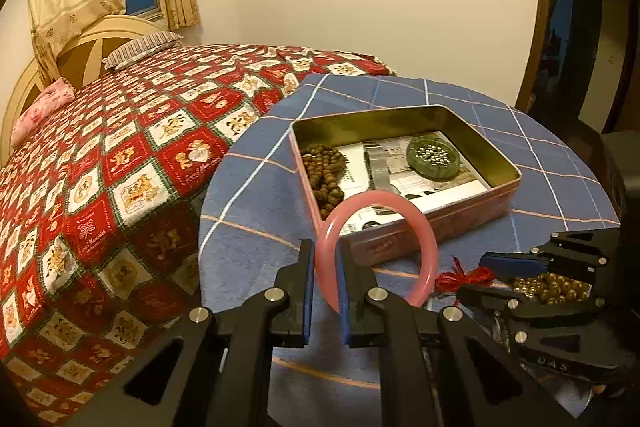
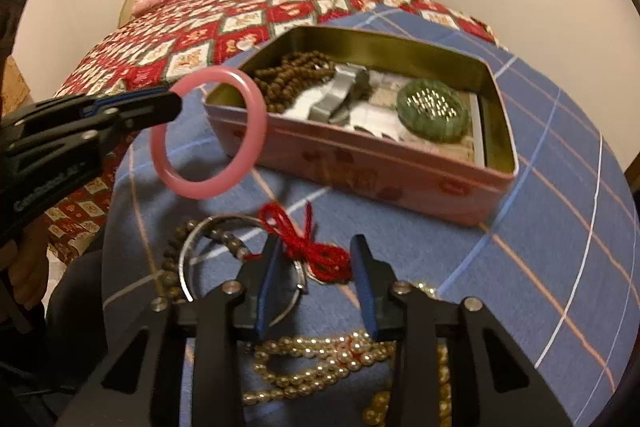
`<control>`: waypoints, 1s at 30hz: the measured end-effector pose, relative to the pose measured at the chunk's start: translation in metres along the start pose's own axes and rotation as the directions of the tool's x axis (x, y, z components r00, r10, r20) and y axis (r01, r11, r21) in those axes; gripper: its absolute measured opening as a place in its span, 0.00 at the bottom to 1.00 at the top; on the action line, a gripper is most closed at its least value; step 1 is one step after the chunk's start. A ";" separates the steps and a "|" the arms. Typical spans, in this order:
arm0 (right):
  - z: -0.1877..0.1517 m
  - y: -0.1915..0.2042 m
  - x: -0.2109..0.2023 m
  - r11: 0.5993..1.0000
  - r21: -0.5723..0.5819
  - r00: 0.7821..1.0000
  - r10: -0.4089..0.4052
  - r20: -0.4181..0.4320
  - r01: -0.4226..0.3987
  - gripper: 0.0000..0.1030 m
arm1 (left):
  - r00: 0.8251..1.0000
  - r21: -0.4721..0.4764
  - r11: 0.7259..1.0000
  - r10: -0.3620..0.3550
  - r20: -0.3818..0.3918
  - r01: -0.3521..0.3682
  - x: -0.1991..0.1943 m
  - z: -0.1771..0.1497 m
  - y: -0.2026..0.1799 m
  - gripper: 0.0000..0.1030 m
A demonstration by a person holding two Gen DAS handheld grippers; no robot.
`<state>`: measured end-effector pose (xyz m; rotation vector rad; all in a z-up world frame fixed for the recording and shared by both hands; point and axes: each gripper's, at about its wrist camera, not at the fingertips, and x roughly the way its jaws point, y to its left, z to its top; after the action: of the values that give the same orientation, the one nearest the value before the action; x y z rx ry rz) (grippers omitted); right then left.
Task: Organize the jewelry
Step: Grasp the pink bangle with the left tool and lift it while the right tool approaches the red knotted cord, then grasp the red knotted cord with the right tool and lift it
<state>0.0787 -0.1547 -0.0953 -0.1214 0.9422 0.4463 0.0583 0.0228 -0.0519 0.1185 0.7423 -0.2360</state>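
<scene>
My left gripper is shut on a pink bangle, holding it upright above the blue checked tablecloth, just in front of an open pink tin. The tin holds brown wooden beads and a green dish on printed paper. In the right wrist view the bangle hangs from the left gripper left of the tin. My right gripper stands low over a red knotted cord; the knot lies between its blue pads, and no squeeze shows.
A thin silver bangle, a dark bead bracelet and a pearl necklace lie on the round table near me. A bed with a red patchwork quilt adjoins the table's far left side. A dark doorway is at right.
</scene>
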 end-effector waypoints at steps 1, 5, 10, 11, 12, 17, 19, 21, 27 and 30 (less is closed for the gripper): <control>-0.001 -0.001 -0.001 1.000 0.004 1.000 0.002 0.004 -0.002 0.33 | 1.000 0.004 1.000 -0.004 0.001 0.004 0.000 0.000 -0.002 0.09; -0.004 -0.001 -0.006 1.000 -0.014 1.000 0.000 0.005 0.000 0.24 | 1.000 0.012 1.000 -0.020 0.012 0.020 -0.005 0.001 -0.007 0.09; -0.004 -0.003 -0.015 1.000 -0.013 0.999 0.008 0.036 -0.008 0.07 | 0.999 0.014 1.000 -0.023 0.039 0.023 -0.016 0.008 -0.009 0.09; -0.004 -0.004 -0.018 1.000 -0.009 0.999 0.009 0.046 -0.009 0.07 | 0.999 0.014 1.000 -0.024 0.043 0.023 -0.018 0.009 -0.008 0.09; -0.004 -0.005 -0.021 1.000 -0.003 0.998 0.012 0.056 -0.012 0.07 | 0.999 0.013 1.000 -0.024 0.048 0.024 -0.019 0.011 -0.008 0.09; 0.000 -0.008 -0.039 1.000 0.006 0.994 0.007 0.110 -0.008 0.07 | 0.997 0.019 1.000 -0.022 0.071 0.021 -0.028 0.017 -0.009 0.09; 0.005 -0.009 -0.044 1.000 0.006 0.992 0.003 0.125 -0.004 0.07 | 0.997 0.025 1.000 -0.022 0.079 0.020 -0.030 0.020 -0.010 0.09; 0.009 -0.010 -0.052 1.000 0.004 0.990 -0.003 0.143 0.003 0.07 | 0.996 0.028 0.999 -0.018 0.088 0.016 -0.032 0.023 -0.011 0.09; 0.023 -0.015 -0.064 1.000 0.003 0.983 -0.021 0.185 0.021 0.07 | 0.995 0.041 0.999 -0.002 0.101 -0.002 -0.028 0.034 -0.011 0.09; 0.030 -0.018 -0.065 0.999 0.001 0.981 -0.031 0.194 0.032 0.07 | 0.994 0.046 0.999 0.003 0.111 -0.009 -0.026 0.042 -0.011 0.09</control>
<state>0.0761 -0.1824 -0.0267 -0.0925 0.7476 0.4216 0.0643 0.0086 -0.0038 0.1510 0.6259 -0.2523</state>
